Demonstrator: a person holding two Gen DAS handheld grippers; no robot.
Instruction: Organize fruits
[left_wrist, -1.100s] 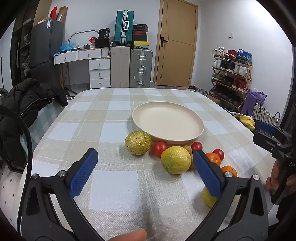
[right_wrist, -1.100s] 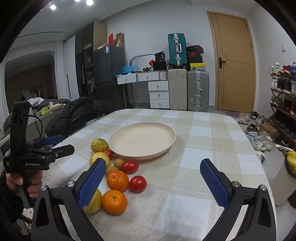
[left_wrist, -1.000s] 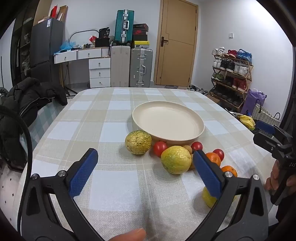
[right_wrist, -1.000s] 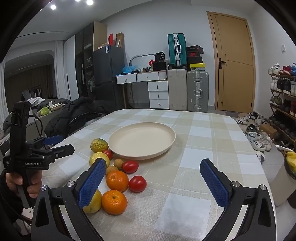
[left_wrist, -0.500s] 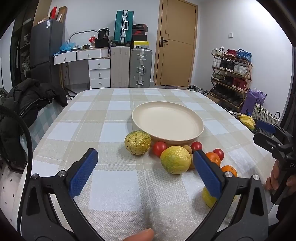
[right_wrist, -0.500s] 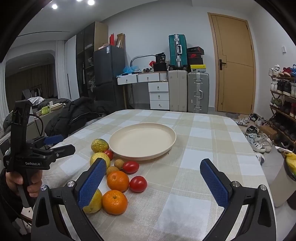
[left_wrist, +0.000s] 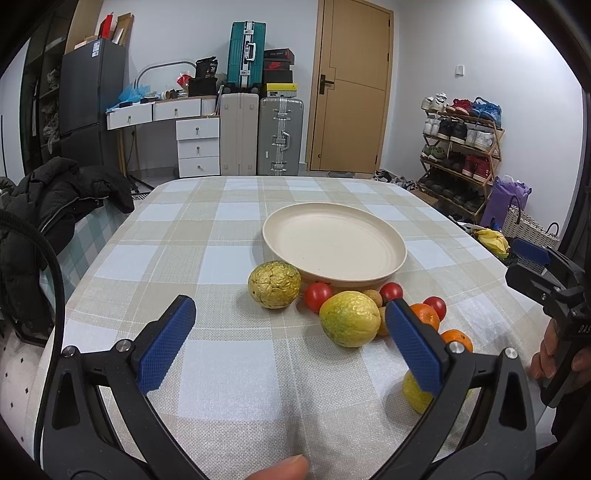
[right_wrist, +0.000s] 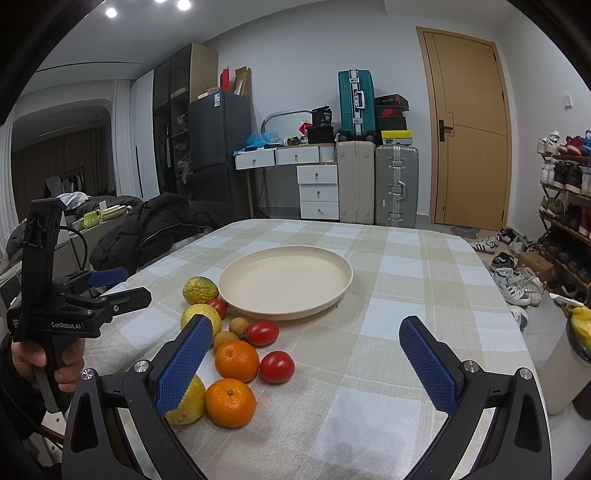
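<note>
An empty cream plate (left_wrist: 334, 243) (right_wrist: 284, 282) sits mid-table. In front of it lie loose fruits: a bumpy yellow-green fruit (left_wrist: 274, 283) (right_wrist: 200, 290), a second yellow-green one (left_wrist: 349, 324) (right_wrist: 201, 316), red tomatoes (left_wrist: 318, 295) (right_wrist: 277, 366), two oranges (right_wrist: 236, 360) (right_wrist: 230, 402), small brown longans (right_wrist: 238, 326) and a lemon (left_wrist: 415, 393) (right_wrist: 188, 402). My left gripper (left_wrist: 288, 339) is open and empty, near the table's front edge. My right gripper (right_wrist: 306, 362) is open and empty, just right of the fruit cluster.
The checked tablecloth (left_wrist: 221, 229) covers the table. A black jacket (left_wrist: 55, 199) hangs over a chair at the left. Suitcases (left_wrist: 279, 136), drawers and a door stand behind. A shoe rack (left_wrist: 461, 147) stands at the right.
</note>
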